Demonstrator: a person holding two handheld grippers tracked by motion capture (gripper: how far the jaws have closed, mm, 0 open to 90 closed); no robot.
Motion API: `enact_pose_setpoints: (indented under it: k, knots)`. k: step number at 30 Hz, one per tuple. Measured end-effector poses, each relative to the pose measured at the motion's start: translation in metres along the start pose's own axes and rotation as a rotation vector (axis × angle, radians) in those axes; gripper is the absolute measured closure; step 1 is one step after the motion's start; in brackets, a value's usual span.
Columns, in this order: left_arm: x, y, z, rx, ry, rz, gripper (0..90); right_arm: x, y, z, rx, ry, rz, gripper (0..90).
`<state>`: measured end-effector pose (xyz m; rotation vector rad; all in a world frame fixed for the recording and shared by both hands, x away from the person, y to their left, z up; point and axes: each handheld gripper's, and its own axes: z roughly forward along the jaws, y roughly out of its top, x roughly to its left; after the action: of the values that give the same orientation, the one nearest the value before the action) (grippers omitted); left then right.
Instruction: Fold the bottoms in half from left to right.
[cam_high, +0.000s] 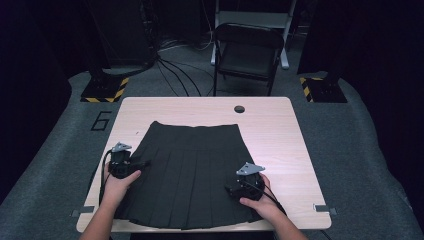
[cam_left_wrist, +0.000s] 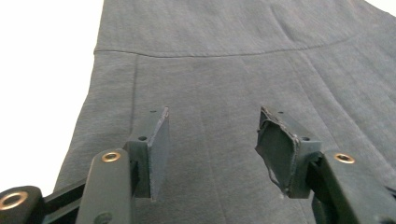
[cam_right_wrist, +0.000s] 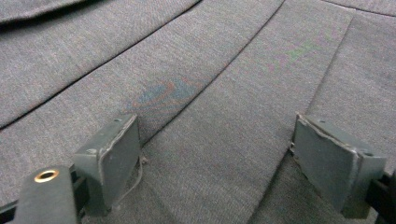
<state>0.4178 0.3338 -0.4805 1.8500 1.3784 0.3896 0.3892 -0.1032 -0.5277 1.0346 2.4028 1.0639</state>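
A dark pleated skirt (cam_high: 192, 170) lies flat on the light wooden table (cam_high: 280, 135), waistband toward the far side. My left gripper (cam_high: 142, 164) is at the skirt's left edge, level with its upper pleats. In the left gripper view its jaws stand apart over the cloth (cam_left_wrist: 219, 93), with nothing pinched between the pads (cam_left_wrist: 159, 149). My right gripper (cam_high: 231, 189) rests low over the skirt's lower right part. In the right gripper view its pads (cam_right_wrist: 334, 161) are spread wide just above the pleats (cam_right_wrist: 210, 93), gripping nothing.
A round cable hole (cam_high: 239, 109) sits near the table's far edge. A black folding chair (cam_high: 247, 52) stands beyond the table. Bare tabletop lies to the right of the skirt.
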Motion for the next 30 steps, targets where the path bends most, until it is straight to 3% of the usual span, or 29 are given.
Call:
enact_pose_setpoints:
  k: [3,5,11,19,30]
  knots:
    - [0.002,-0.002,-0.002,-0.015,0.026,0.004,45.7,0.0,0.0,0.0,0.0,0.0,0.001,15.3]
    - [0.004,-0.006,-0.004,-0.027,0.012,-0.01,46.9,0.0,0.0,0.0,0.0,0.0,0.0,15.3]
    - [0.011,-0.012,-0.01,-0.001,0.06,0.013,49.0,0.0,0.0,0.0,0.0,0.0,0.001,15.3]
    - [0.031,-0.021,-0.012,-0.009,0.114,-0.046,48.1,0.0,0.0,0.0,0.0,0.0,0.0,15.3]
    - [0.044,-0.028,-0.011,-0.004,0.132,-0.071,46.0,0.0,0.0,0.0,0.0,0.0,0.0,15.3]
